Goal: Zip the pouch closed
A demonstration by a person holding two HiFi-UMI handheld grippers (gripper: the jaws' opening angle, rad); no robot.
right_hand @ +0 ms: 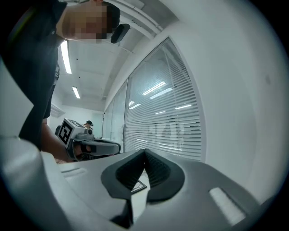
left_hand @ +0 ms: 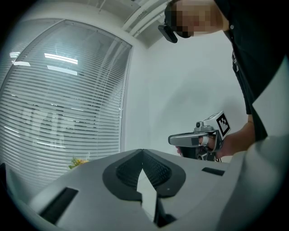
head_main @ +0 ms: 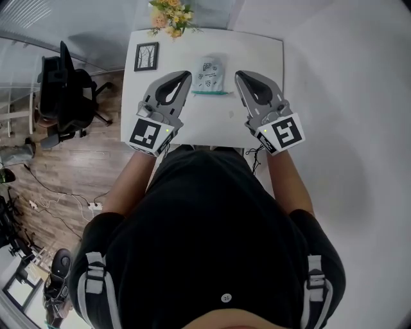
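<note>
Both claws are clamped shut, and both are empty. The left claw (head_main: 187,74) has its jaws pressed together on nothing, and the right claw (head_main: 239,76) is the same, with the two tips turned in toward each other. The pouch (head_main: 210,72) lies flat on the white worktop (head_main: 257,51), right between the two claw tips, and neither claw has hold of it. Its teal zipper edge (head_main: 210,93) is on the person's side. A framed picture (head_main: 146,56) sits just outside the left claw, and flowers (head_main: 170,14) stand beyond it.
</note>
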